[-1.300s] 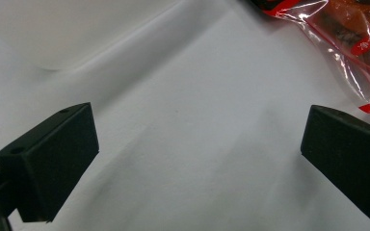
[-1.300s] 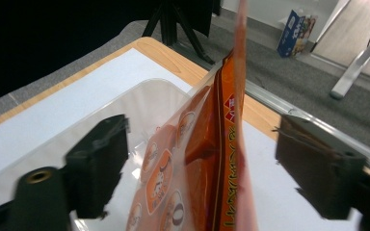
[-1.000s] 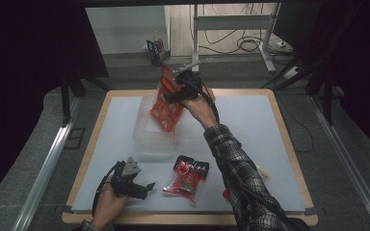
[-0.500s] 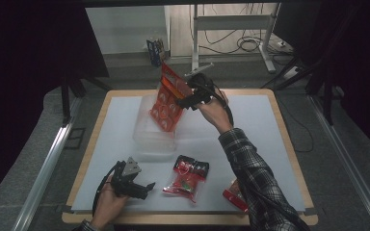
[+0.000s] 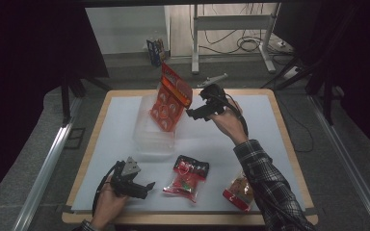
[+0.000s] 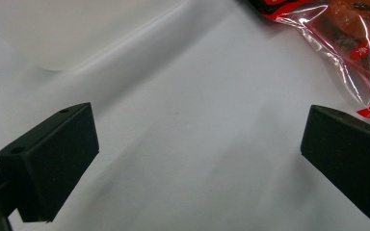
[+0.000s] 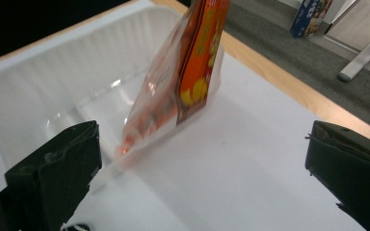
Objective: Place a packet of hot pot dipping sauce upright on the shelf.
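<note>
An orange snack bag (image 5: 171, 98) stands upright, leaning in a clear plastic tray (image 5: 147, 137) at the table's middle left. My right gripper (image 5: 192, 114) hovers just right of the bag, open and holding nothing. In the right gripper view the bag (image 7: 188, 72) rests against the tray's near wall (image 7: 38, 91), ahead of the wide-apart gripper (image 7: 202, 163). My left gripper (image 5: 144, 188) rests low at the front left, open. In the left gripper view that gripper (image 6: 197, 154) spans bare white mat, with a red clear packet (image 6: 347, 33) at the upper right.
A red and black packet (image 5: 188, 175) lies at the front centre. Another red packet (image 5: 239, 190) sits partly under the right forearm. The white mat (image 5: 270, 125) covers a wood-edged table. Beyond the far edge lie a floor, desk legs and cables.
My right gripper has drawn back from the bag's top, moving right and toward the person. The bag stays standing in the tray. The left gripper has not moved.
</note>
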`<action>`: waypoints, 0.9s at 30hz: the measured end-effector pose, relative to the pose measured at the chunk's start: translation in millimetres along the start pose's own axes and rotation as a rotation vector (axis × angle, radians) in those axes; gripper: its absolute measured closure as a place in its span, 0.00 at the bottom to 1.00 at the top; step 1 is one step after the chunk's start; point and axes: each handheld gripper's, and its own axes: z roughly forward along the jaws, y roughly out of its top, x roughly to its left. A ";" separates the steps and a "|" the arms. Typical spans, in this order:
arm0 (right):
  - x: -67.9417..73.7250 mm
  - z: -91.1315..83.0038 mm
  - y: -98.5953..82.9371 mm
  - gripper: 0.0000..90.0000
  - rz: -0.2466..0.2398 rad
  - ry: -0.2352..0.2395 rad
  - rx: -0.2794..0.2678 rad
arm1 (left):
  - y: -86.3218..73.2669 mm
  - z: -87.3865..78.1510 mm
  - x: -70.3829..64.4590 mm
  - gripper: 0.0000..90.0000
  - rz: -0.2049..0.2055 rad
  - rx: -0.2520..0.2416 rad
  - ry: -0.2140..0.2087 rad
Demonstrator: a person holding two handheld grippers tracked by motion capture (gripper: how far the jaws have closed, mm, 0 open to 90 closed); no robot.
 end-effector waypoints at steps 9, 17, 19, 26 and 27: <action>10.4 -6.3 -24.5 0.00 -0.008 0.041 0.007 | 0.4 -0.2 -0.1 0.00 -0.007 0.006 0.001; 22.4 -15.3 -49.9 0.00 -0.021 0.066 -0.012 | 1.3 -0.2 -1.3 0.01 -0.014 0.019 0.002; 25.1 -18.1 -56.8 0.00 -0.023 0.073 -0.021 | 1.4 -0.2 -1.5 0.01 -0.016 0.019 0.001; 30.5 -24.0 -79.7 0.00 -0.025 0.085 -0.039 | 3.5 -1.1 -1.8 0.02 -0.065 0.021 -0.009; 31.7 -25.0 -87.4 0.00 -0.029 0.085 -0.040 | 4.6 -2.2 -1.9 0.02 -0.081 0.017 -0.020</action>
